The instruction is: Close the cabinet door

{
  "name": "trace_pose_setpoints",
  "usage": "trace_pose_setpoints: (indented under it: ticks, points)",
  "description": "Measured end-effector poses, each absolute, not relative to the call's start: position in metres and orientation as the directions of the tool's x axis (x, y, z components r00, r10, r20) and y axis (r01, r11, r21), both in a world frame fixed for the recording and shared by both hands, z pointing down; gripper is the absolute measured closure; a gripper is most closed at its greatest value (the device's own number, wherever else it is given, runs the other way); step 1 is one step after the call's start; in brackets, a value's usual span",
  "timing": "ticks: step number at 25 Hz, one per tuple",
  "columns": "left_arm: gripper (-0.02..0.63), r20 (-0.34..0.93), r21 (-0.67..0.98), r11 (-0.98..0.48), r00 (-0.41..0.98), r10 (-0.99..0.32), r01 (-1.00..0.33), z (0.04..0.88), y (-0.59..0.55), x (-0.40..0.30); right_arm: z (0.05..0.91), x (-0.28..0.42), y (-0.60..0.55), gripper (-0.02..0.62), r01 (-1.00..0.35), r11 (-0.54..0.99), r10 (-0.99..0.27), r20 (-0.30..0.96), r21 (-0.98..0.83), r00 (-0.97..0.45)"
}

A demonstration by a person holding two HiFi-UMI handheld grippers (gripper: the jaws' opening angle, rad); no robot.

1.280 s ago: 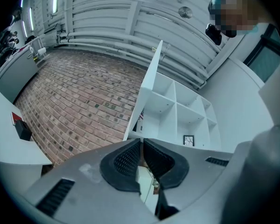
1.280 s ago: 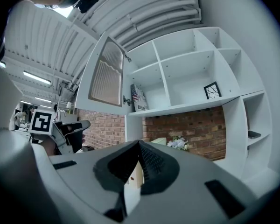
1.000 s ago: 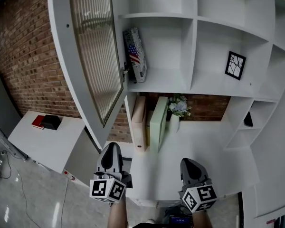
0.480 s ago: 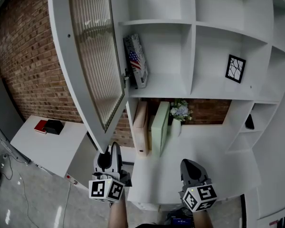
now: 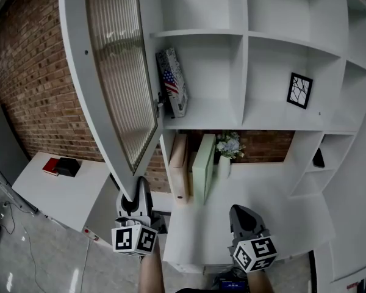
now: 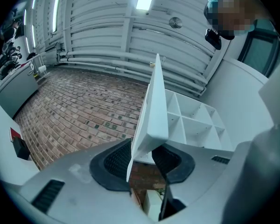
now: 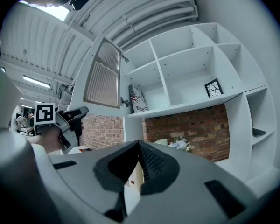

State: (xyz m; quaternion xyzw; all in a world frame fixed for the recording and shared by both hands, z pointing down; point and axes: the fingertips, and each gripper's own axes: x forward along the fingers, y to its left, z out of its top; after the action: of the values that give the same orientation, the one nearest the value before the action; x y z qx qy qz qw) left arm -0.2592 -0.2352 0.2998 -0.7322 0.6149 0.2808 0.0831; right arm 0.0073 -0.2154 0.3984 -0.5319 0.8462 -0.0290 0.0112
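Grey left claw [image 5: 138, 191] and right claw [image 5: 240, 212], black ribbed pads [image 6: 113, 164], white cubes [image 5: 135, 240] with black square markers.

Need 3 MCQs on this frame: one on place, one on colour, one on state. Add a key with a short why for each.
1. The lower corner of the door is:
A. between the left gripper's jaws
B. resting on the desk
C. flush against the shelves

2. The frame is:
A. red
B. black
C. green

3. The right gripper's jaws are:
A. wide apart
B. together
C. clamped on a vase

Key:
1 A: the left gripper view shows the corner between its jaws, which have just been opening and stand apart.
2 B: the head view shows a black border round a white picture.
3 B: the right gripper view shows the pads meeting with nothing between them.
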Motion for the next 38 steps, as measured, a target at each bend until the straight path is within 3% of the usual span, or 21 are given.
trace_pose_setpoints:
  ticks: [3,19,38]
  points:
    - [0.526,-0.521,0.201,-0.211,0.078,-0.850,-0.957,0.292,-0.238,-0.256,0.396,0.008,-0.215,0.595,-0.900,0.431,-0.902,0.010,-0.055,-0.433]
    - [0.530,-0.458,0.002,-0.155,0.137,-0.878,-0.988,0.294,-0.238,-0.211,0.394,0.023,-0.213,0.595,-0.909,0.414,-0.910,0.003,-0.054,-0.414]
    - [0.459,-0.469,-0.201,-0.136,0.217,-0.856,-0.970,0.293,-0.249,-0.130,0.396,0.059,-0.216,0.595,-0.927,0.369,-0.929,-0.020,-0.068,-0.368]
